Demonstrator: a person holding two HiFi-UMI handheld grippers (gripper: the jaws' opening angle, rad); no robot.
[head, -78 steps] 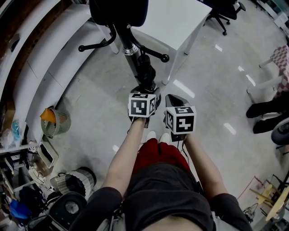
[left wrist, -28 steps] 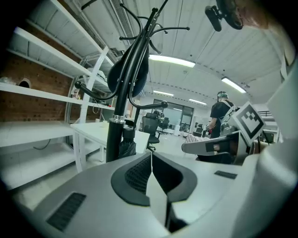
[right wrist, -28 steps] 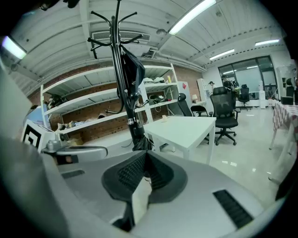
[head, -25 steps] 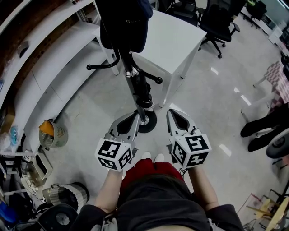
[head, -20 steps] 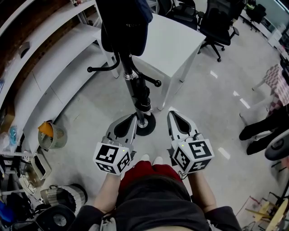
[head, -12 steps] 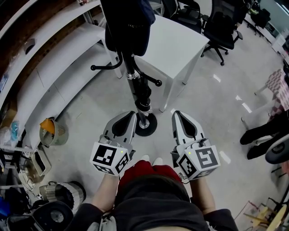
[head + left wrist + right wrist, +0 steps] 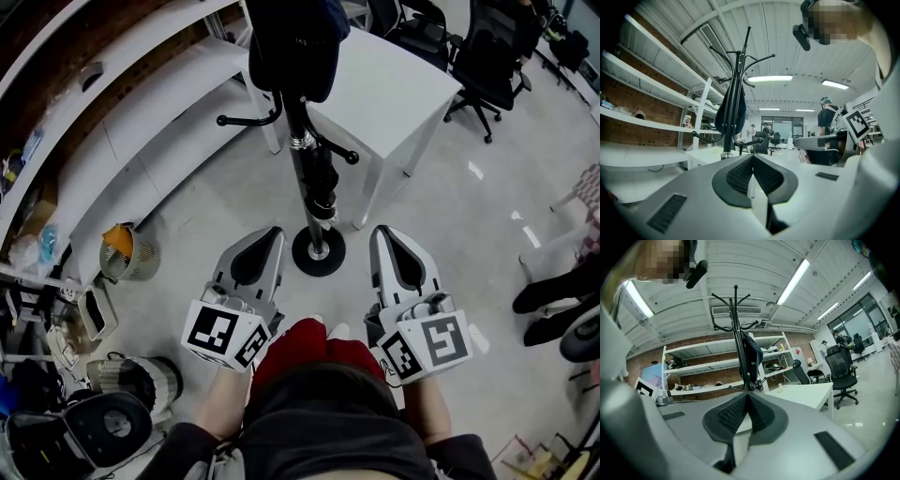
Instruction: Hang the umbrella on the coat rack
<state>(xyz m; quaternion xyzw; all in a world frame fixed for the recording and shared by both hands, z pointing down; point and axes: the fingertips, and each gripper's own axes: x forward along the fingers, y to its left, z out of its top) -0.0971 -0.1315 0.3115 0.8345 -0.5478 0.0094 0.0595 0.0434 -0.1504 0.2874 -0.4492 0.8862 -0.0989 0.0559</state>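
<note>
Umbrella [image 7: 292, 42] already hangs on the coat rack [image 7: 312, 178], up by the hooks, folded, close vs the pole. Rack's base [image 7: 319, 255] sits on the floor [image 7: 206, 216], just beside the near corner of the white worktop [image 7: 384, 80].

Left gripper [image 7: 263, 242]: jaws fully together, nothing btwn them. Right gripper [image 7: 388, 242]: same, pads meeting, empty. Both level, pointing at the rack, one each side of the base, not touching it.

Step in hand, as I read it: hang is done, so just come away clean. To do it well: keep both grippers clear of the low hook arms [image 7: 248, 120] w/o nudging the pole, since a bump could swing the umbrella off. Check it hangs free before leaving.

Hard to tell: which hook carries it. The head view cuts the rack top off at the frame edge, and in both gripper views the umbrella is a dark shape vs the pole; handle or strap not visible.
</note>
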